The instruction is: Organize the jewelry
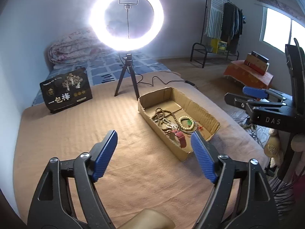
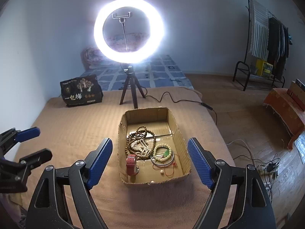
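A shallow cardboard box (image 2: pixel 181 139) (image 1: pixel 202 110) lies on the tan blanket. In it are brown bead strands (image 2: pixel 142 139) (image 1: pixel 162 114), a pale bead bracelet with a green pendant (image 2: pixel 162 152) (image 1: pixel 187 123), a silver bangle (image 2: pixel 162 164) and a red-strap watch (image 2: pixel 131 165) (image 1: pixel 180 138). My right gripper (image 2: pixel 149 160) is open and empty, held above the box's near end. My left gripper (image 1: pixel 154 156) is open and empty, left of the box over the blanket. Each gripper shows in the other's view: the right one (image 1: pixel 246 95), the left one (image 2: pixel 36 143).
A lit ring light on a small tripod (image 2: pixel 129 87) (image 1: pixel 126 76) stands behind the box, its cable (image 2: pixel 181 101) trailing right. A black snack bag (image 2: pixel 81 93) (image 1: pixel 65 89) stands at the back left. The blanket's right edge (image 2: pixel 225 133) drops to the wooden floor with cables.
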### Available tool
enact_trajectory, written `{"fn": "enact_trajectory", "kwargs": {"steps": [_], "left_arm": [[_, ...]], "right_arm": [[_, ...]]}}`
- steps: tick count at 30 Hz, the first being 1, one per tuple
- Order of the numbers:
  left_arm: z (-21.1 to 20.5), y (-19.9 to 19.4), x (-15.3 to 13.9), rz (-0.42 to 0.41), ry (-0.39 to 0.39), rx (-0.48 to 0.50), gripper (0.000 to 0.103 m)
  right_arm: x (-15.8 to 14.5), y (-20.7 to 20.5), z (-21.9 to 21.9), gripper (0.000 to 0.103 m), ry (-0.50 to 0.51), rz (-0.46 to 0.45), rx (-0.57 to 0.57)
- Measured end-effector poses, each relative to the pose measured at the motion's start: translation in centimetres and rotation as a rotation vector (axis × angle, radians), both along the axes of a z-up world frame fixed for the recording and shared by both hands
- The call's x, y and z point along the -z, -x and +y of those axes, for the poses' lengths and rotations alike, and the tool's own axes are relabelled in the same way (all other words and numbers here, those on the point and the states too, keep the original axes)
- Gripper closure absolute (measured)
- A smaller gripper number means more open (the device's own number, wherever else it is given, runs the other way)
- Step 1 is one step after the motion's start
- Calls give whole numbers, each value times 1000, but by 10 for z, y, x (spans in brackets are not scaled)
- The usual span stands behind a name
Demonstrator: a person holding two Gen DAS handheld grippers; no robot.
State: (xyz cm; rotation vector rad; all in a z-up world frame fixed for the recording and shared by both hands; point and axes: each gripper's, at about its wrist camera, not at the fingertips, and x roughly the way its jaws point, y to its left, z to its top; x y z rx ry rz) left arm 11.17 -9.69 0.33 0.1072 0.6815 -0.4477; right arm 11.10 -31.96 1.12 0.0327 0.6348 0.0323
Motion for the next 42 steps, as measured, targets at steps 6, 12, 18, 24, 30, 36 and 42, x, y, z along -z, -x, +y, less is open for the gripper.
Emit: {"fn": "enact_trajectory", "kwargs": {"steps": [6,12,18,24,30,36,42], "left_arm": [[-2,1,4,-8,-55,-21,13],[-3,0,6,-14,-99,-59,5],[-3,-2,8,-10,-119,-74,5],[-2,-2,6,-13,-122,-82,2],[-2,-3,4,-30,-130,-92,1],[-3,-2,3,-38,-130,-93,1],[-4,-2,1,-33,-113,-94,1]], "right_arm": [[2,-1,1,22,1,-6,5],[1,0,2,22,8,-11,8],[1,0,3,22,5,-16,13],[2,-1,3,22,10,-13,10],[1,-1,3,22,12,-17,13],[0,-2,3,22,14,-20,16],[1,-2,4,22,21,-17,10]]}}
